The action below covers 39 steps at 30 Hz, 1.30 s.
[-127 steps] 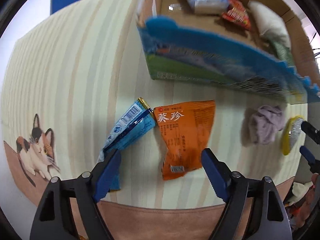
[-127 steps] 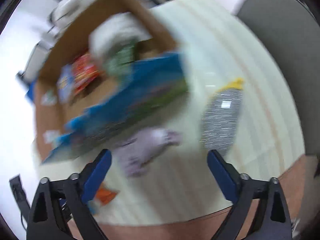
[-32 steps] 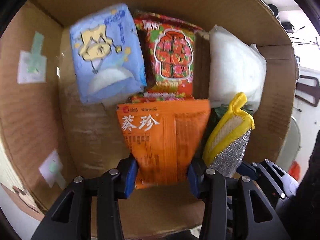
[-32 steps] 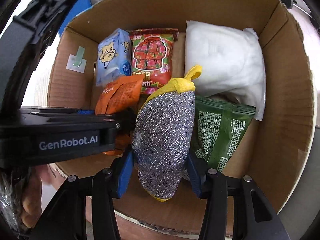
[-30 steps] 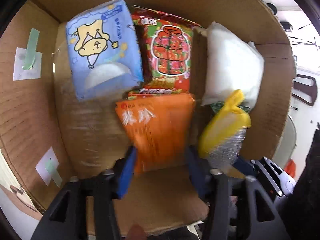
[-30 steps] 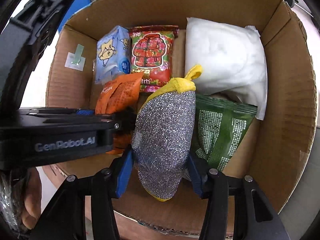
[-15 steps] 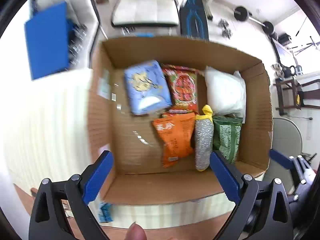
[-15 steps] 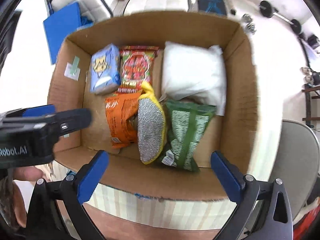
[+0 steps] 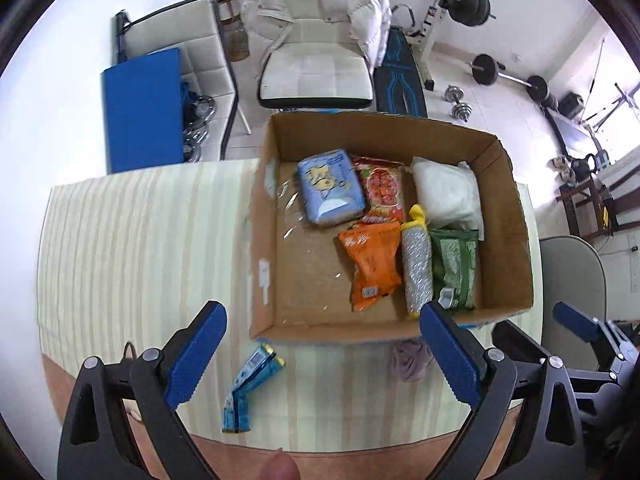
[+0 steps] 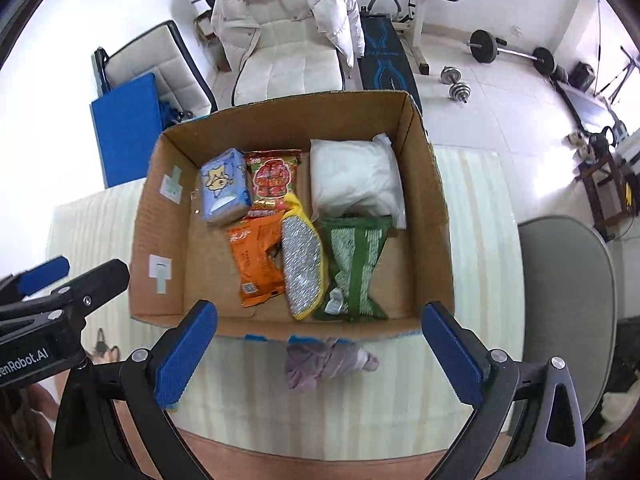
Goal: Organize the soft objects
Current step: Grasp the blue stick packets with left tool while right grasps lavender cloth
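Observation:
A cardboard box (image 9: 516, 224) (image 10: 432, 184) stands on the striped table. Inside lie an orange snack bag (image 9: 372, 264) (image 10: 258, 262), a silver and yellow scrubber (image 9: 417, 264) (image 10: 302, 266), a green bag (image 9: 456, 268) (image 10: 356, 264), a white pillow pack (image 9: 446, 196) (image 10: 354, 178), a red bag (image 9: 380, 188) (image 10: 272, 178) and a light blue pack (image 9: 330, 188) (image 10: 223, 186). On the table in front of the box lie a blue wrapper (image 9: 250, 388) and a lilac cloth (image 9: 410, 360) (image 10: 320, 362). My left gripper (image 9: 320, 360) and right gripper (image 10: 318, 360) hang high above, both open and empty.
A white padded chair with a white jacket (image 9: 316, 40) (image 10: 284, 32) stands behind the table. A blue panel (image 9: 142, 112) leans at the left. Weights (image 9: 504, 74) lie on the floor. A grey chair (image 10: 568, 300) is at the right.
Both grippers let go of the orange bag and the scrubber inside the box, opened wide and rose well above it. The two items now lie side by side in the box.

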Tool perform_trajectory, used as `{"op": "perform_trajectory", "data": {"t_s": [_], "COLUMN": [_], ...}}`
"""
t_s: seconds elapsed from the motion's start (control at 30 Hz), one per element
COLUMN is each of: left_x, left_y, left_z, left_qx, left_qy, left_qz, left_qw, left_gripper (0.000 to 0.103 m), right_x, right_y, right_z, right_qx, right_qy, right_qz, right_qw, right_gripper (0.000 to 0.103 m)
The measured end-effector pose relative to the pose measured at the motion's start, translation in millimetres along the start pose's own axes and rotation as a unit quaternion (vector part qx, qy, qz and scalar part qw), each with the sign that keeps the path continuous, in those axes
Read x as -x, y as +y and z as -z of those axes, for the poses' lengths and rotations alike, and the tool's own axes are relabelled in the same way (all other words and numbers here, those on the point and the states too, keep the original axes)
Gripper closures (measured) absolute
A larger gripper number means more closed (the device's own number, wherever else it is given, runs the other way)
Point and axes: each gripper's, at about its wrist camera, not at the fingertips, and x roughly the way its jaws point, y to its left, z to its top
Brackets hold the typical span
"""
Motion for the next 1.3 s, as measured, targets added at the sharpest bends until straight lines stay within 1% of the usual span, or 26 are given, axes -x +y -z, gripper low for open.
{"op": "perform_trajectory", "data": {"t_s": [0.1,0.13,0.17,0.23,0.3,0.37,0.4,0.43,0.5,0.57,0.63,0.77,0.8,0.83,0.87,0.9,0.93,0.97,1.0,1.03,1.07,1.13,1.2,1.3], "left_x": [-4.3,-10.0,-14.7,-36.3,-63.3,-86.6,-98.4,-104.9,-121.5,-136.3,-146.6,-172.5,-177.2,-182.6,-187.5,-190.2,-188.9,-189.1,-190.0,-190.1,-189.3,-187.8,-186.0,-181.3], "left_y": [20.1,30.4,38.0,57.7,76.0,91.5,97.8,100.9,106.0,107.5,108.0,103.3,101.6,99.8,97.5,95.6,94.8,94.1,94.9,96.2,98.0,99.1,95.6,82.9], "left_z": [26.4,39.4,49.2,73.4,94.0,110.8,118.5,122.8,128.9,129.8,128.6,123.1,121.9,121.0,121.3,122.4,121.7,122.4,124.1,126.4,130.2,136.5,147.5,163.0], "left_qx": [0.012,0.02,0.024,0.036,0.051,0.065,0.07,0.071,0.07,0.064,0.054,0.024,0.016,0.01,0.005,0.002,0.004,0.012,0.026,0.044,0.065,0.086,0.1,0.097], "left_qy": [0.001,0.005,0.009,0.033,0.071,0.099,0.111,0.115,0.129,0.134,0.139,0.16,0.162,0.167,0.178,0.188,0.185,0.195,0.207,0.215,0.219,0.226,0.23,0.234], "left_qz": [-0.025,-0.042,-0.057,-0.084,-0.091,-0.09,-0.095,-0.096,-0.098,-0.095,-0.101,-0.102,-0.105,-0.102,-0.098,-0.096,-0.09,-0.074,-0.057,-0.04,-0.021,-0.004,0.01,0.015], "left_qw": [0.9996,0.9989,0.9981,0.9952,0.9921,0.9889,0.9869,0.9862,0.9843,0.9843,0.9836,0.9815,0.981,0.9806,0.9792,0.9775,0.9786,0.978,0.9764,0.9747,0.9732,0.9704,0.9679,0.9673], "left_gripper": [0.004,0.004,0.004,0.004,0.004,0.004,0.008,0.012,0.013,0.013,0.013,0.013,0.02,0.031,0.041,0.054,0.061,0.066,0.073,0.072,0.072,0.073,0.073,0.073], "right_x": [1.5,-2.6,-6.8,-21.9,-36.7,-57.3,-66.1,-78.6,-94.1,-112.6,-128.6,-155.0,-158.2,-161.9,-167.3,-169.8,-173.9,-179.1,-182.8,-184.8,-185.4,-183.9,-182.3,-175.4], "right_y": [-6.0,-9.8,-13.4,-21.5,-30.1,-42.6,-48.1,-54.3,-59.9,-63.7,-62.3,-50.3,-47.4,-43.8,-39.0,-37.3,-34.3,-30.9,-27.5,-26.2,-24.5,-23.3,-23.2,-24.6], "right_z": [23.3,36.3,47.5,68.7,85.7,103.4,108.7,115.0,119.6,122.0,123.0,119.8,119.1,118.4,116.7,115.9,114.8,113.7,112.0,112.6,114.3,119.8,126.9,148.3], "right_qx": [-0.021,-0.031,-0.04,-0.059,-0.079,-0.112,-0.128,-0.149,-0.177,-0.211,-0.235,-0.252,-0.252,-0.251,-0.246,-0.243,-0.238,-0.232,-0.227,-0.222,-0.214,-0.197,-0.18,-0.139], "right_qy": [0.004,0.012,0.022,0.045,0.059,0.078,0.085,0.094,0.098,0.097,0.097,0.102,0.102,0.101,0.102,0.105,0.11,0.118,0.124,0.127,0.13,0.135,0.143,0.161], "right_qz": [-0.039,-0.06,-0.071,-0.08,-0.082,-0.075,-0.077,-0.08,-0.084,-0.09,-0.095,-0.098,-0.097,-0.095,-0.089,-0.085,-0.081,-0.078,-0.077,-0.08,-0.077,-0.075,-0.081,-0.075], "right_qw": [0.999,0.998,0.996,0.994,0.992,0.988,0.985,0.981,0.976,0.969,0.963,0.957,0.958,0.958,0.96,0.961,0.962,0.962,0.963,0.963,0.965,0.968,0.97,0.974], "right_gripper": [0.0,0.0,0.0,0.0,0.0,0.0,0.0,0.0,0.0,0.0,0.001,0.002,0.002,0.006,0.01,0.022,0.036,0.041,0.051,0.063,0.067,0.075,0.077,0.077]}}
